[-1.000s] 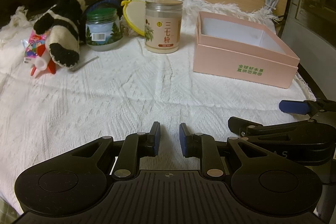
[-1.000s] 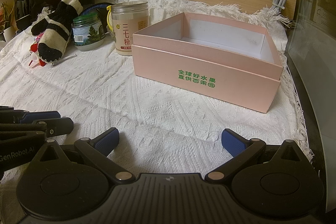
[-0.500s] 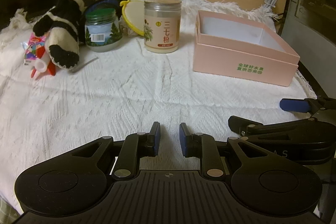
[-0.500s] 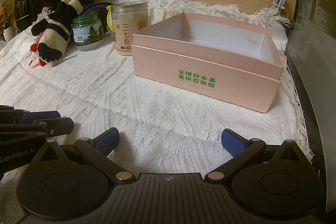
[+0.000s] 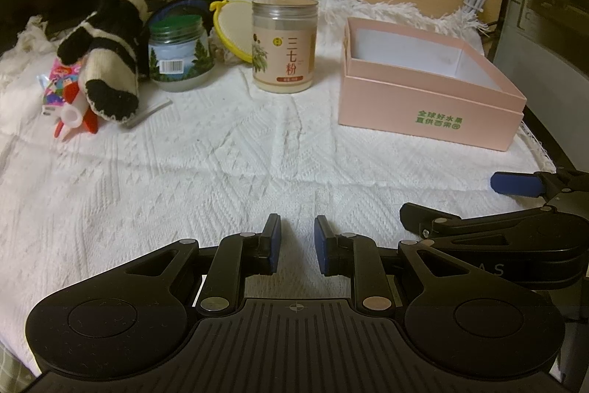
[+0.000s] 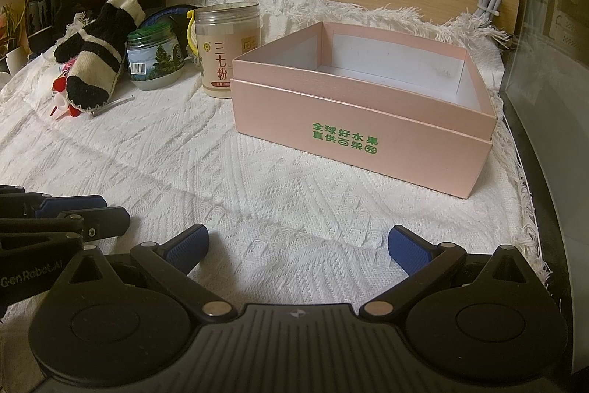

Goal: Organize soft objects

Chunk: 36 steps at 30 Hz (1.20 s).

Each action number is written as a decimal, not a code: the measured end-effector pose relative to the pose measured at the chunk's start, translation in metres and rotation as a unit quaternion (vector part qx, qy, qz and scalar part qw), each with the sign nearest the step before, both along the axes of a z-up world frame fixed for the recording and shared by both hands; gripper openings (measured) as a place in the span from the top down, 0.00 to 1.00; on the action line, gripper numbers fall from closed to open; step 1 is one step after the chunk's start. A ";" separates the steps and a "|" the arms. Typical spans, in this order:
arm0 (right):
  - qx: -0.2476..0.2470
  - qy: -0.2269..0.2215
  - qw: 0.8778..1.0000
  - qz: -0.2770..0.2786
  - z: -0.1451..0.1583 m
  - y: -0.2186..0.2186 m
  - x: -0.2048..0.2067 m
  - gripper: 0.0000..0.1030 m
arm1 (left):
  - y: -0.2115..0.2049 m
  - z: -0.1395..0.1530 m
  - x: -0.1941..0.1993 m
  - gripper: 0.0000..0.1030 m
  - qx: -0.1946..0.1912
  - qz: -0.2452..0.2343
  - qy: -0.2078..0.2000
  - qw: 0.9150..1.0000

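Observation:
A black-and-cream striped sock [image 5: 105, 61] lies at the far left of the white cloth, also in the right wrist view [image 6: 94, 61]. An open, empty pink box [image 5: 423, 109] stands at the right, nearer in the right wrist view [image 6: 353, 131]. My left gripper [image 5: 296, 244] hovers low over the cloth near the front, its jaws nearly together with a small gap, holding nothing. My right gripper [image 6: 298, 245] is open wide and empty, in front of the box. Each gripper shows at the edge of the other's view.
A green-lidded glass jar [image 5: 180, 56], a clear jar with a tan label [image 5: 284, 45] and a yellow-rimmed round object [image 5: 232, 32] stand at the back. Colourful small items [image 5: 64, 94] lie by the sock. A dark cabinet [image 6: 552, 98] rises at the right edge.
The left wrist view has drawn back slightly, so the objects look a little farther. The right gripper has not moved. Both jaws stand as before.

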State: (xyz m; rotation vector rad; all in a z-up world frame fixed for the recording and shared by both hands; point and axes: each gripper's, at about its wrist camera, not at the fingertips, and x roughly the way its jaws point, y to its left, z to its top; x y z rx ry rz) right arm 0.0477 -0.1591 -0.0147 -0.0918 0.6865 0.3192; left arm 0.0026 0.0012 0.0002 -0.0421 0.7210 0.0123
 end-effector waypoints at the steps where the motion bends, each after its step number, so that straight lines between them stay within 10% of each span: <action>1: 0.000 0.000 1.000 0.000 0.000 0.000 0.000 0.00 | 0.000 0.000 0.000 0.77 0.000 -0.001 0.000 1.000; 26: 0.000 0.000 1.000 0.000 -0.001 0.000 0.000 0.00 | 0.004 0.002 0.001 0.78 -0.009 -0.011 0.001 1.000; 36: -0.005 0.023 1.000 0.012 -0.001 -0.004 0.005 0.00 | 0.042 0.010 0.010 0.78 -0.114 -0.064 0.043 0.990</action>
